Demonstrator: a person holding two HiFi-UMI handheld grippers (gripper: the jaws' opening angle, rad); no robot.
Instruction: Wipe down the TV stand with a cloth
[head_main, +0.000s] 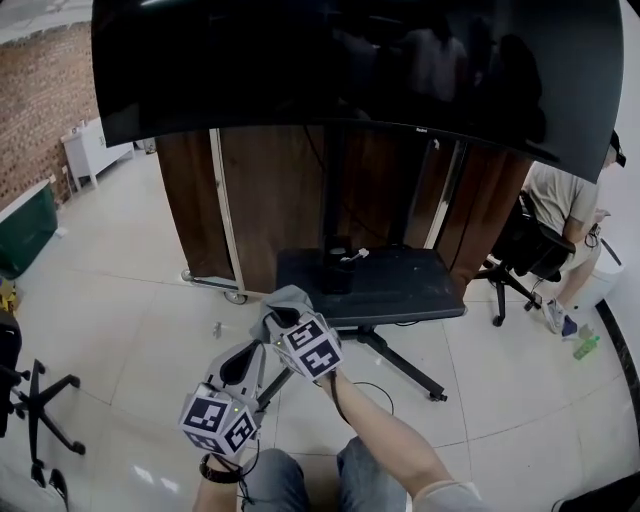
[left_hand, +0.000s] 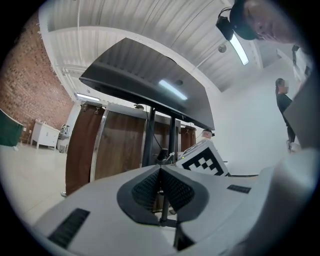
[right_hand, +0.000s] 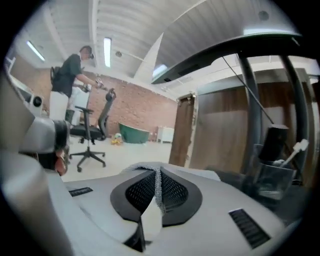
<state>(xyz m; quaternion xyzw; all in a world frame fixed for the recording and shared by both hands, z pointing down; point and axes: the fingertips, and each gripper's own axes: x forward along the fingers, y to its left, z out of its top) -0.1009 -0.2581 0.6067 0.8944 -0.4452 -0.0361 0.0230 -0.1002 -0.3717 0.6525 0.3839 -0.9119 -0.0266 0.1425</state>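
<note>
A large dark television (head_main: 350, 70) fills the top of the head view, and a wooden panel (head_main: 270, 200) on casters stands behind its post. Below the screen is the TV stand (head_main: 400, 290). Its black shelf sits at the centre of the frame with its long axis running left to right, and its legs splay toward the lower right. A small dark holder (head_main: 335, 272) stands on the left part of that shelf. The grey cloth (head_main: 285, 300) hangs bunched just at the shelf's lower-left corner, gripped by the right gripper (head_main: 283, 322). In the right gripper view its fingers (right_hand: 142, 192) are pressed onto a thin fold of the mesh fabric, with a pale flap hanging below. The left gripper (head_main: 240, 368) is lower and further left, well off the stand. Its fingers (left_hand: 147, 190) are pressed together with nothing between them. The shelf lies ahead and to the right of the cloth, so the right hand is clearly the nearer one. Wiping looks not yet begun. The likely next move is to lay the cloth flat on the near left corner and sweep rightward along the shelf's length, going round the holder.
</note>
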